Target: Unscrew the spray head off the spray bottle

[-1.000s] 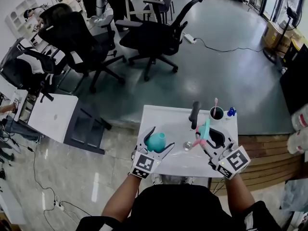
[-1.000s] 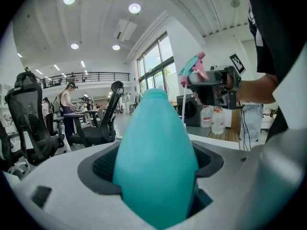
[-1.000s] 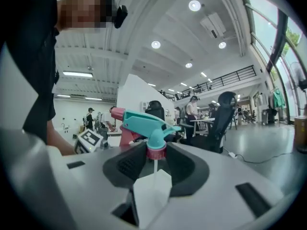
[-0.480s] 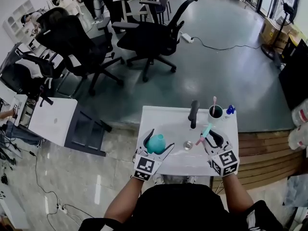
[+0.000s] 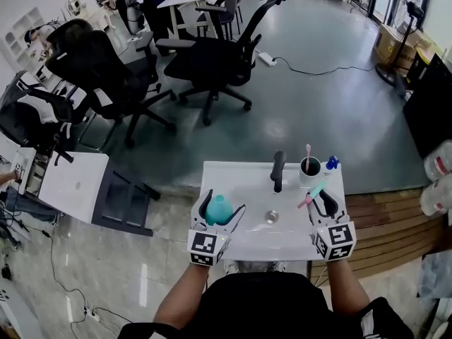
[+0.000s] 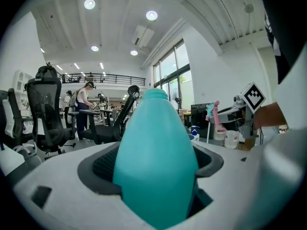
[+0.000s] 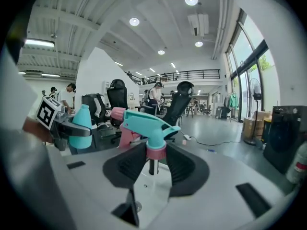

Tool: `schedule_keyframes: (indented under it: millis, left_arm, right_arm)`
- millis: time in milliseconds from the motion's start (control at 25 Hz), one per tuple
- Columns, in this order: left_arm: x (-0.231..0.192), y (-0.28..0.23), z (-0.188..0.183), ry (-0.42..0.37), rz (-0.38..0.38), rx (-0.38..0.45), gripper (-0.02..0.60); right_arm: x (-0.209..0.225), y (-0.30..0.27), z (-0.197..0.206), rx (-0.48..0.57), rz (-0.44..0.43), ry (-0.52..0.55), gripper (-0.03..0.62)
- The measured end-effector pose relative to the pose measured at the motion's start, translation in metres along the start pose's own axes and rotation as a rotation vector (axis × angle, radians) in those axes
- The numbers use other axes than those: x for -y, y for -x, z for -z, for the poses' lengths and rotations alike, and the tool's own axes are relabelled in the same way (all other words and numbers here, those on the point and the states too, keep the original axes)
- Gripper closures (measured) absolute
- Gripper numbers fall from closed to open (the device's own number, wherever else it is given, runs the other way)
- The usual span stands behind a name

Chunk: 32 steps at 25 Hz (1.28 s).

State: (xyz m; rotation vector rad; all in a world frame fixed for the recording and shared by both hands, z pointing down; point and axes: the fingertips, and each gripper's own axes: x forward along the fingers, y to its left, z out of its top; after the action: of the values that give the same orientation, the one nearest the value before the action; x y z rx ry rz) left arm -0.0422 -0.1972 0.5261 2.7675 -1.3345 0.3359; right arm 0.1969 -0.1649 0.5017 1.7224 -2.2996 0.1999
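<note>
So on the tabletop (image 5: 233,175): left of the faucet (image 5: 277,169), the left tool (image 5: 221,205) clamps the bottle (image 5: 217,211) upright. Right of the faucet, the right tool (image 5: 321,200) pinches the spray head (image 5: 315,191), stem down. It's already off and well apart from the bottle.

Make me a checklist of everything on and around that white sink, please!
Surface: white sink top with a drain in the basin.
Job's things: teal bottle, headless; spray head off, held apart from it.
Clutter: black faucet, cup with a toothbrush, small blue thing beside it.
Grippers: left gripper shut on the bottle; right gripper shut on the spray head's pink collar.
Cables: black cable across the floor.
Surroundings: office chairs, white side table.
</note>
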Motion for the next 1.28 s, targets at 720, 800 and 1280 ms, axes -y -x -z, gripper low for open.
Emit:
schedule_keyframes:
  millis: [720, 800, 1280]
  left_arm:
    - [-0.013, -0.002, -0.005, 0.002, -0.045, 0.029, 0.156]
    - [-0.013, -0.002, -0.006, 0.001, -0.043, 0.03, 0.156]
    - [-0.012, -0.001, -0.009, -0.001, -0.038, 0.034, 0.156]
  right_arm:
    - [0.01, 0.009, -0.013, 0.083, 0.079, -0.021, 0.457]
    - [0.009, 0.009, -0.014, 0.082, 0.078, -0.019, 0.457]
    - [0.004, 0.008, -0.019, 0.099, 0.07, -0.015, 0.457]
